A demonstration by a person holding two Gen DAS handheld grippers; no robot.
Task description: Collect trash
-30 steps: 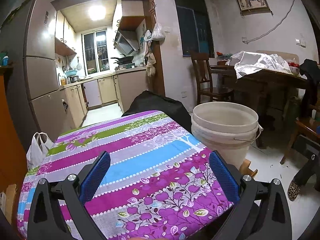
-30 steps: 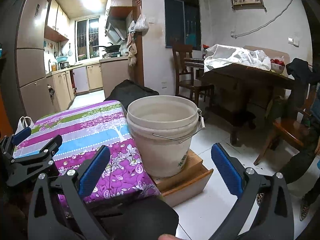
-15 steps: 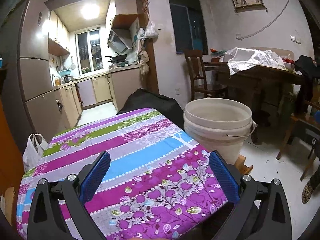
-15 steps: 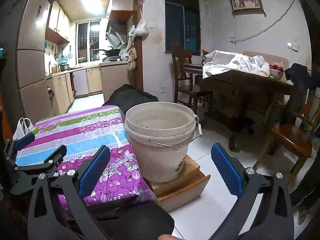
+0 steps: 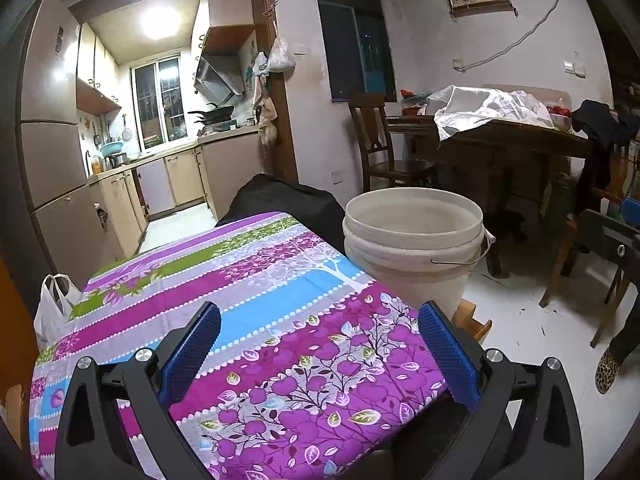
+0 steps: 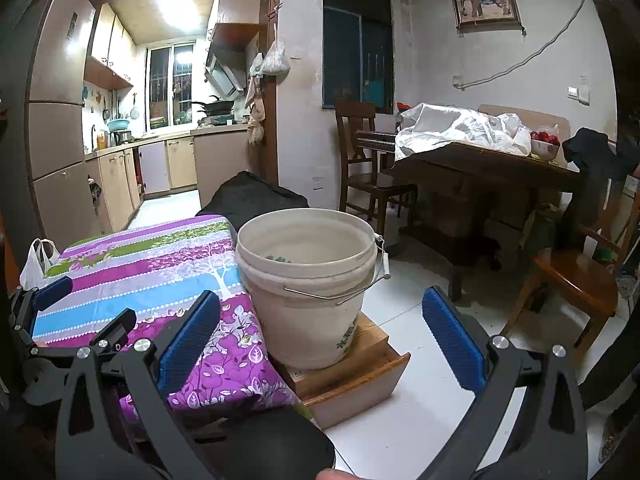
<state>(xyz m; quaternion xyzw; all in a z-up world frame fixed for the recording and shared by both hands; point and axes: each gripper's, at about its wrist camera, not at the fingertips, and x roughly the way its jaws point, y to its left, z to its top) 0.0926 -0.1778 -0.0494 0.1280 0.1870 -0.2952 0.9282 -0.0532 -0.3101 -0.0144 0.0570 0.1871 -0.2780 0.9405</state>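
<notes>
Bucket [image 6: 306, 292] bottom hidden by rim

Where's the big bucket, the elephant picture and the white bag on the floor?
bucket [image 6: 308, 312], right wrist view, on its front wall below the wire handle.
elephant picture [image 6: 485, 0], right wrist view, on the middle of the framed print.
white bag [image 5: 54, 312], left wrist view, on its body under the handles.

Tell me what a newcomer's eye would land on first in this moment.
The purple, blue and green floral tablecloth fills the foreground under the open left claw. Just off its right edge stands a cream plastic bucket on a wooden box, ahead of the open right claw. Behind, a lit kitchen opens at left and a dark wooden table draped with crumpled white plastic stands at right.
</notes>
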